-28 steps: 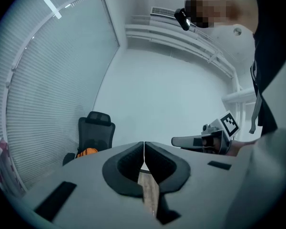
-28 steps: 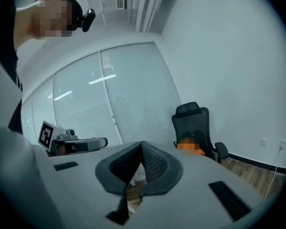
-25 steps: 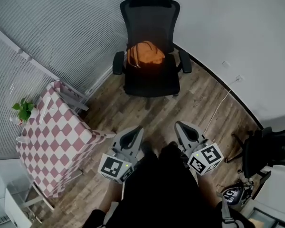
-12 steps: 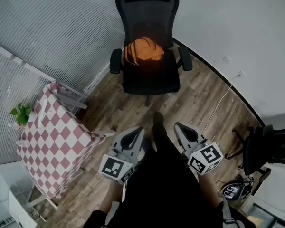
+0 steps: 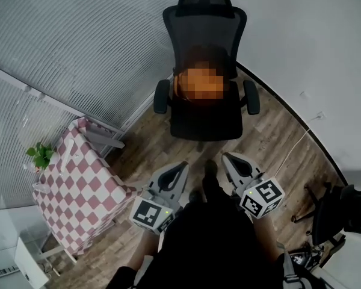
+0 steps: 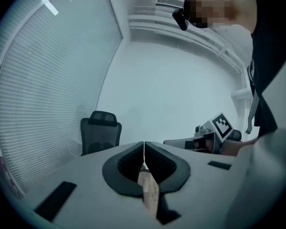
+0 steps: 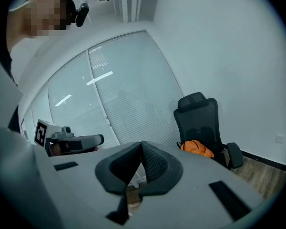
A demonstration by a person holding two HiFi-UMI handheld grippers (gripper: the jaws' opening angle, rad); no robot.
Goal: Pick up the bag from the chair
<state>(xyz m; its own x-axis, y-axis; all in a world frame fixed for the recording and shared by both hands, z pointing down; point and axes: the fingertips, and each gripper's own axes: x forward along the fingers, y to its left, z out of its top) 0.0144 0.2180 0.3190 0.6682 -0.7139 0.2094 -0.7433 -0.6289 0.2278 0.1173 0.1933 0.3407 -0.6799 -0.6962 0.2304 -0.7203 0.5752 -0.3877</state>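
While both grippers are held low in front of the person, the bag [image 7: 197,148] lies well apart from them, on the seat of the black office chair [image 5: 204,110] by the far wall. The left gripper [image 5: 180,166] has its jaws pressed together with nothing between them, as its own view makes plain. The right gripper [image 5: 227,158] just beside it is closed and empty in the same way. Both point toward the chair across bare wooden floor [image 5: 271,137].

From the left gripper view only the chair's headrest and upper back rise above the gripper's grey body, which hides the seat; the right gripper's marker cube shows at that view's right. From the right gripper view the whole chair is visible, with the orange bag slumped on the seat against the backrest, between the armrests, and the left gripper at the left edge. From the head view the bag is only an orange patch under mosaic. That view alone takes in the table [image 5: 78,185] with its pink-and-white checked cloth at near left, a small green plant [image 5: 42,155] at its left end, and a second dark chair [image 5: 343,212] at near right.
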